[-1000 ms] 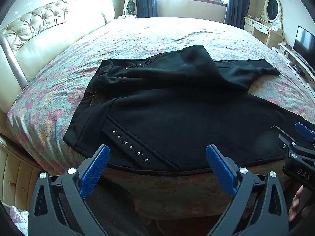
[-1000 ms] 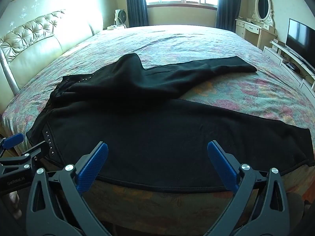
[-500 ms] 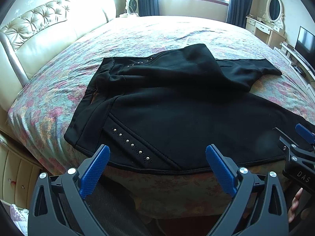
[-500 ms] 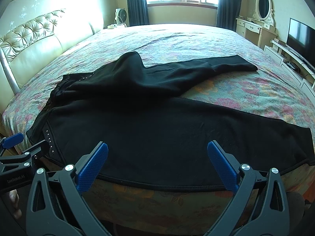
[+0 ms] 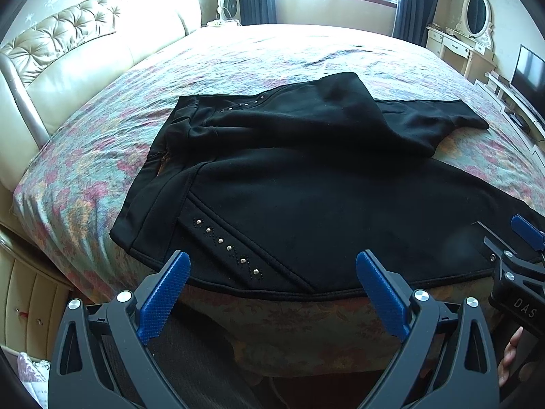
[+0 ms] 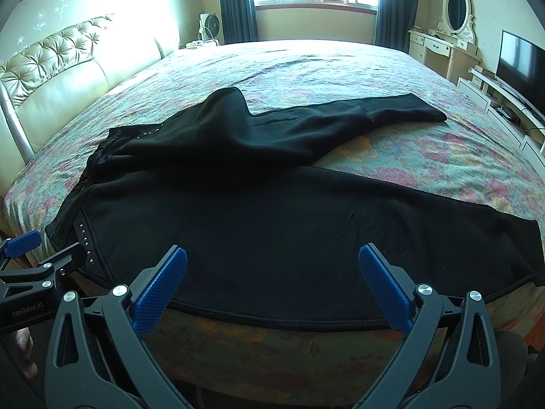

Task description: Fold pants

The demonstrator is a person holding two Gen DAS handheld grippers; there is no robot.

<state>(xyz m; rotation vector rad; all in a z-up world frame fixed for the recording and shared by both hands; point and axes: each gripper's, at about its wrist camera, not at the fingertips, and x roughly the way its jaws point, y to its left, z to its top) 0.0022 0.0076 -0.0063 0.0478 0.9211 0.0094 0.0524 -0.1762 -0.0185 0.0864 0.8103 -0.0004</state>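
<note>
Black pants [image 5: 306, 184] [image 6: 289, 218] with studded pocket trim lie spread on the bed, waistband to the left. One leg runs along the near edge and the other angles toward the far right. My left gripper [image 5: 272, 272] hovers open just before the near hem at the waist end, holding nothing. My right gripper [image 6: 272, 269] stands open over the near edge at mid-leg, also holding nothing. Each gripper shows at the side of the other's view.
The bed has a floral cover [image 6: 425, 156] and a tufted cream headboard [image 5: 68, 54] on the left. A dresser with an oval mirror [image 6: 453, 34] and a television [image 6: 517, 61] stand at the right. A fan [image 6: 209, 25] sits by the window.
Both grippers have shifted slightly, and the pants sit a little higher in both views. Nothing was gripped or released.
</note>
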